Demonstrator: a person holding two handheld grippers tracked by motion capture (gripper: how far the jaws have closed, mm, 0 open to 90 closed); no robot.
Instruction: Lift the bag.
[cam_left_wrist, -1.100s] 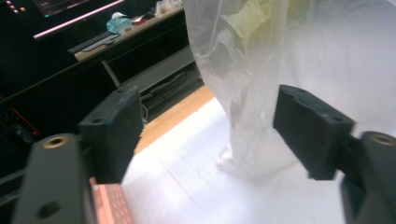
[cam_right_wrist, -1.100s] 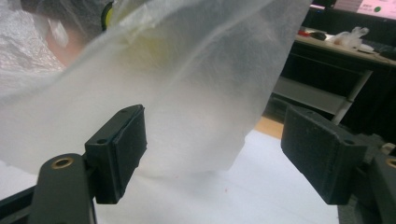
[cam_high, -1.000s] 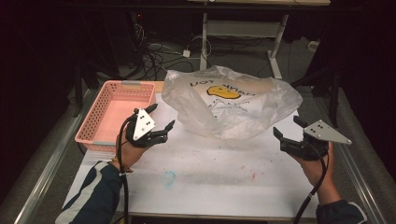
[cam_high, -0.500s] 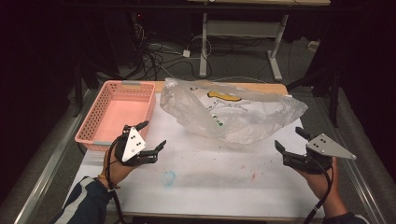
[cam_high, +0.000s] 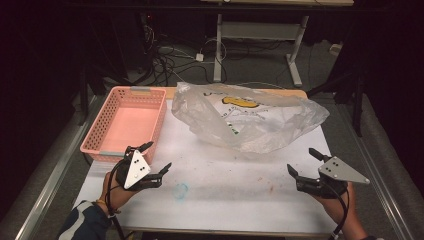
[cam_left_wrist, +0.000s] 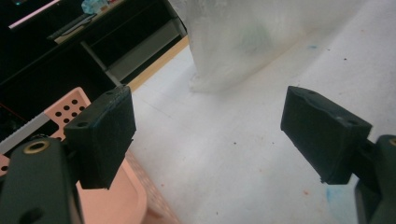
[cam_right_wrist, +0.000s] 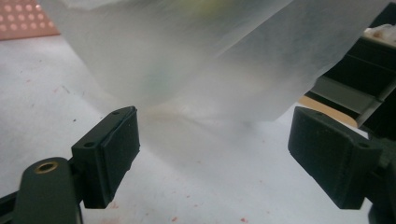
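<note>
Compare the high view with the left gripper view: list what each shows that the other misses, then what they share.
High view alone: the right gripper with open jaws in the person's right hand, the yellow print on the bag, the tangled cables on the floor, and the pale blue smudge on the table.

Left gripper view alone: a close look at the left gripper's black pads, wide apart with nothing between them.

Both: the crumpled translucent plastic bag, the pink perforated plastic basket, the white table top.

The white-topped table (cam_high: 235, 185) bore faint blue and reddish stains. On it a crumpled clear plastic bag (cam_high: 250, 117) lay at the back, with a pink perforated basket (cam_high: 112, 140) just beside it.
</note>
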